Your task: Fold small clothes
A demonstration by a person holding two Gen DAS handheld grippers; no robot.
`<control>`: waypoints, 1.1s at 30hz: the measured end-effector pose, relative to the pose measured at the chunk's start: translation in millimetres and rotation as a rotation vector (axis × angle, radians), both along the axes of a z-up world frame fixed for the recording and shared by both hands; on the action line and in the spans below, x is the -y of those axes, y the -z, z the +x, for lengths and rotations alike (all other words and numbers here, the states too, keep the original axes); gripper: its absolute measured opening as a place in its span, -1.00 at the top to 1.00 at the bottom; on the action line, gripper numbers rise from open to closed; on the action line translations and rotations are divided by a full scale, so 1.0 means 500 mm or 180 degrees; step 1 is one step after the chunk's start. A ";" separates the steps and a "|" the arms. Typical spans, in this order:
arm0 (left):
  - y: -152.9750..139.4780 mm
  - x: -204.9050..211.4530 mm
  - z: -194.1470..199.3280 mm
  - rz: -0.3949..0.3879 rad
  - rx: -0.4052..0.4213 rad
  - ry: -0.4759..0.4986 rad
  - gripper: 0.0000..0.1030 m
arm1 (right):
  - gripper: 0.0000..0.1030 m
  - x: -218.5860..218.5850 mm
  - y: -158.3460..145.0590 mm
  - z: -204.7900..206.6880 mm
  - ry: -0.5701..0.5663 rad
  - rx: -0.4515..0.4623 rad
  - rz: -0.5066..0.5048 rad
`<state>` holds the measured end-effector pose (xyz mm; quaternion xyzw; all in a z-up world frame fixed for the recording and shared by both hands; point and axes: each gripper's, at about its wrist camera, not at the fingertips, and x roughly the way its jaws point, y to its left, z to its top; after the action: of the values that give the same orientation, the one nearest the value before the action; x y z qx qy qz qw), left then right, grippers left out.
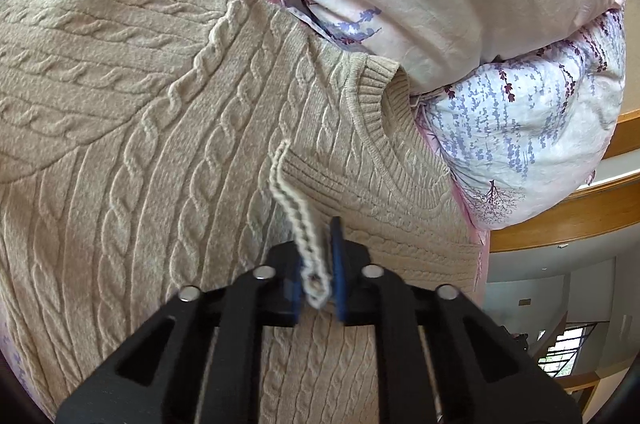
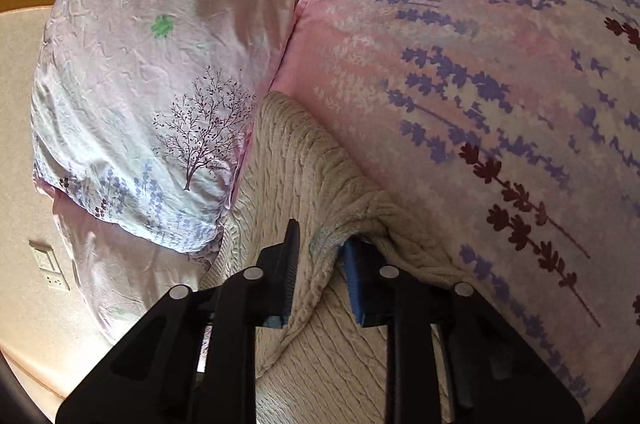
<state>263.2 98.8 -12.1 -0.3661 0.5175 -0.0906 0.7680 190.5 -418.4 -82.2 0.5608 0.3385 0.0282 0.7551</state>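
My left gripper [image 1: 320,276] pinches the sweater's [image 1: 160,128] ribbed edge near the neck. My right gripper [image 2: 320,276] pinches a thick fold. The sweater lies on the bed [image 2: 480,64], touching the pillow [image 2: 140,84]. I should lift both together, evenly.

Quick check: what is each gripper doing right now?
Left gripper: closed on the ribbed edge of the beige cable-knit sweater.
Right gripper: closed on a bunched fold of the same sweater.

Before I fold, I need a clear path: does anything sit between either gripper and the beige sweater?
Nothing visible does. The left gripper is already shut on the sweater's ribbed edge, and the right gripper on a bunched fold.
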 end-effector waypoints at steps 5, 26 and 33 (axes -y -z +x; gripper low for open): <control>-0.087 -0.004 0.034 0.0283 0.0583 0.0092 0.86 | 0.81 -0.010 -0.024 -0.023 0.0004 0.0204 -0.0094; -0.079 -0.192 -0.107 0.0625 0.0585 -0.0444 0.05 | -0.07 -0.242 -0.143 0.009 -0.1021 0.0320 -0.2441; -0.067 -0.387 -0.215 0.0544 0.0369 -0.1278 0.05 | -0.16 -0.353 -0.101 0.065 -0.1513 0.0030 -0.2841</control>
<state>155.5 292.3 21.5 -0.3895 0.3951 0.0874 0.8273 223.1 -241.6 -31.6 0.0907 0.4324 0.0544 0.8954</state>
